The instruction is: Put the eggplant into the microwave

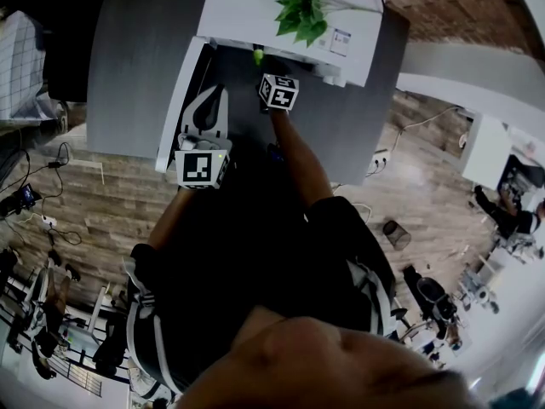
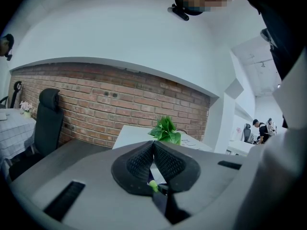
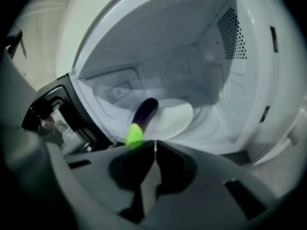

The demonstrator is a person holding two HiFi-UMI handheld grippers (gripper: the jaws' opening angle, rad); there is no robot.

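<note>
The white microwave point(image 1: 247, 7) stands open, its door point(image 1: 177, 100) swung out to the left. In the right gripper view the eggplant point(image 3: 145, 111) lies inside with its purple body on the white turntable plate point(image 3: 175, 121) and its green stem end pointing out at me. My right gripper point(image 3: 154, 146) is shut at the mouth of the cavity, with nothing between its jaws. The stem end sits just left of its tips; I cannot tell whether they touch. From the head view only the eggplant's green tip point(image 1: 258, 55) shows, ahead of the right gripper point(image 1: 267, 68). My left gripper point(image 1: 213, 96) hovers by the open door, shut and empty point(image 2: 153, 145).
A green potted plant point(image 1: 300, 7) stands on top of the microwave, which rests on a grey table point(image 1: 136, 58). The dark-framed door window point(image 3: 53, 114) is close on the right gripper's left. A brick wall and a black office chair point(image 2: 48, 119) lie behind.
</note>
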